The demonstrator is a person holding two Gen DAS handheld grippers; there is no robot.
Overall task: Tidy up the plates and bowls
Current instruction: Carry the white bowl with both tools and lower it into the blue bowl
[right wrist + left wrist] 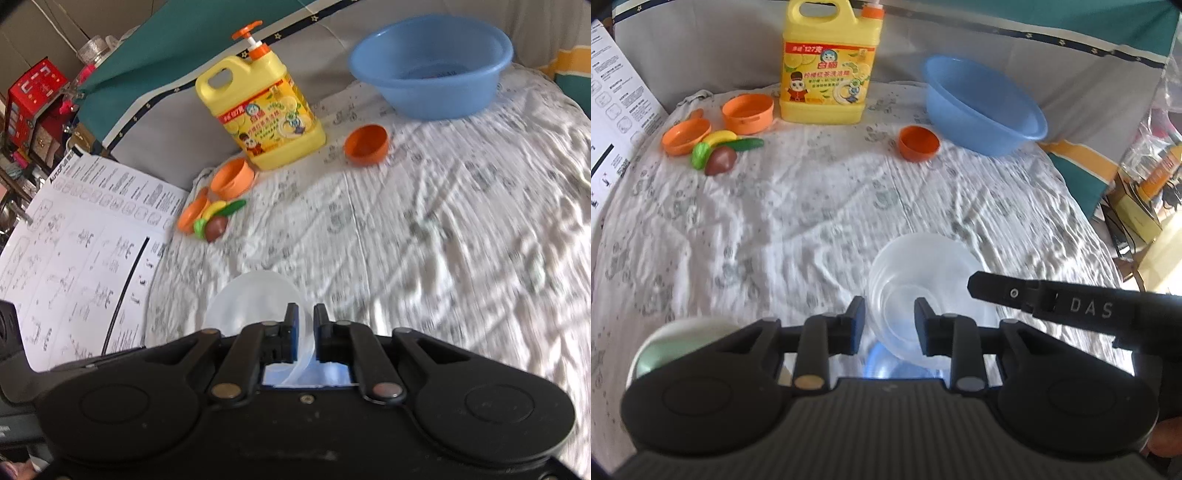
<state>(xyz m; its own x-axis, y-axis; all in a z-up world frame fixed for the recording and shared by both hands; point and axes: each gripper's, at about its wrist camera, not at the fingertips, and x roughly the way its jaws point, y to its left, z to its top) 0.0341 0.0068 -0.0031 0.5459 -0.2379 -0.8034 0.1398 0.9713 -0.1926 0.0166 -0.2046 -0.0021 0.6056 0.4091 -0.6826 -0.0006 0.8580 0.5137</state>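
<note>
The right hand-held gripper (305, 320) pinches the clear bowl's (255, 302) rim, carrying it well short of the blue basin (432, 66). The left hand-held gripper (889, 320) stands slightly open astride the near rim, steadying nothing.

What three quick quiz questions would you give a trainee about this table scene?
1. True or false: the right gripper is shut on the clear bowl at its rim.
2. The big basin is: A red, B blue, C green.
3. Which lies nearer the basin, the orange bowl or the toy food?
Key: 1 true; 2 B; 3 the orange bowl.
</note>
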